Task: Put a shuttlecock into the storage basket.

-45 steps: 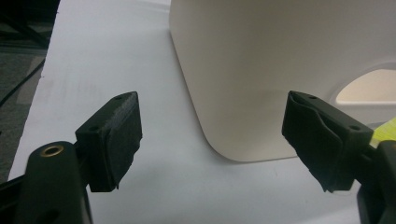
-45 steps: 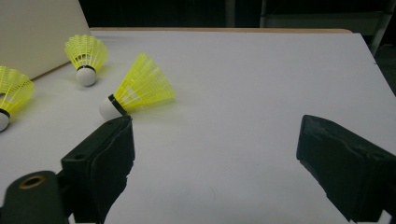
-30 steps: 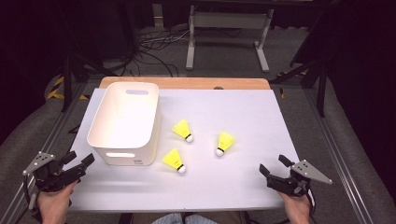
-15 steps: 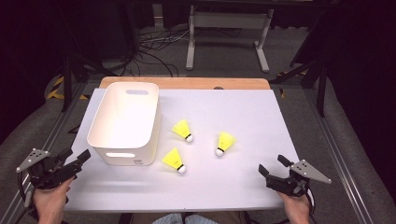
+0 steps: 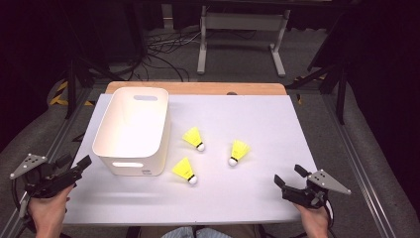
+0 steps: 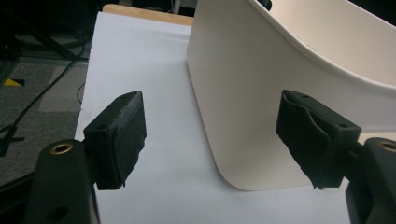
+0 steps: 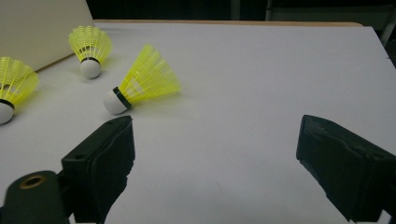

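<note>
**pix_fan:** Left gripper (image 5: 77, 166) has slid outward toward the desk's left edge compared with a second ago, when it sat further in over the white top. Right gripper (image 5: 289, 178) looks like it hasn't budged, same spot near the front right corner. Shuttlecocks and bin are all where they were.

**netdrop:** Yeah, same read. Both sets of tongs are spread wide with nothing between the pads. In the left gripper view the gripper (image 6: 212, 133) has its jaws framing the near rounded corner of the white bin (image 6: 289, 79), not touching it, bin just ahead.

**pix_fan:** And the right gripper view has the gripper (image 7: 215, 158) aimed along the bare top, with the nearest shuttlecock (image 7: 142, 84) ahead and off to the left of the left jaw, well apart from it. It's on its side, white cork nose toward the camera, yellow skirt fanning away.

**netdrop:** From the high view, the three sit mid-desk, right of the bin (image 5: 131, 126): one (image 5: 194, 138) just beside the bin's right wall, one (image 5: 184, 170) off its front right corner, and the third (image 5: 237, 151) further right, closest to the right gripper.

**pix_fan:** Textures: skirts are ribbed neon yellow plastic mesh, noses smooth white with a dark band. Bin is smooth matte plastic, rounded corners, slot handles. Desk (image 5: 247, 198) has a pale flat cover, wood strip along the back edge. Pads look like rough black foam.
</note>
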`<state>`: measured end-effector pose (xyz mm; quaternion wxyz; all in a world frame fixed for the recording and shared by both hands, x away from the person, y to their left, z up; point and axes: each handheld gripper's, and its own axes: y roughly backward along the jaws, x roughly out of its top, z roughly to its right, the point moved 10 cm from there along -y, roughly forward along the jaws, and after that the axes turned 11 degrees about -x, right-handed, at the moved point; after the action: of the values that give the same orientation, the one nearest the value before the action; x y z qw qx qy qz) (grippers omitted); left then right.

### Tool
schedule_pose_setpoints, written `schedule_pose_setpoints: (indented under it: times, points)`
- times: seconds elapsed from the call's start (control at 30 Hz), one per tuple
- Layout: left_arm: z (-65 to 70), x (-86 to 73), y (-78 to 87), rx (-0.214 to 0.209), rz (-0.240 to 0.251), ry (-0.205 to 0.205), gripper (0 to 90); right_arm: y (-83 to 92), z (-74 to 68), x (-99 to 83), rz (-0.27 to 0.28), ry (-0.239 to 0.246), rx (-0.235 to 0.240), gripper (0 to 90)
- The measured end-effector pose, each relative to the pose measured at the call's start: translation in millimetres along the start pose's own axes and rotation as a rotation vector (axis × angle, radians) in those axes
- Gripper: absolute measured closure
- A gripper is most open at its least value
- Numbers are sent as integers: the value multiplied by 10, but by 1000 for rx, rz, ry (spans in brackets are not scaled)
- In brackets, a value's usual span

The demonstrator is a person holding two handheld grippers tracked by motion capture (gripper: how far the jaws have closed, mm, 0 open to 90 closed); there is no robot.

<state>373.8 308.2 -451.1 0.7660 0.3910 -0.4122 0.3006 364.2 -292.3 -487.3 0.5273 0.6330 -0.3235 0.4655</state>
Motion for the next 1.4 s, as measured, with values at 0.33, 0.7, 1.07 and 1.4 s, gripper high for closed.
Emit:
schedule_pose_setpoints:
  times: [0.33,0.7,1.07,1.4]
  points:
    - [33,87,6,1,-9,-9,261,-3,-6,-5,-4,1,4,118]
    - [53,163,34,-6,-18,8,275,-4,-11,-8,-7,3,8,119]
    - [113,281,50,-18,-23,13,309,-6,-15,-13,-12,7,10,118]
    - [171,385,57,-39,-25,14,329,-8,-19,-16,-14,8,12,119]
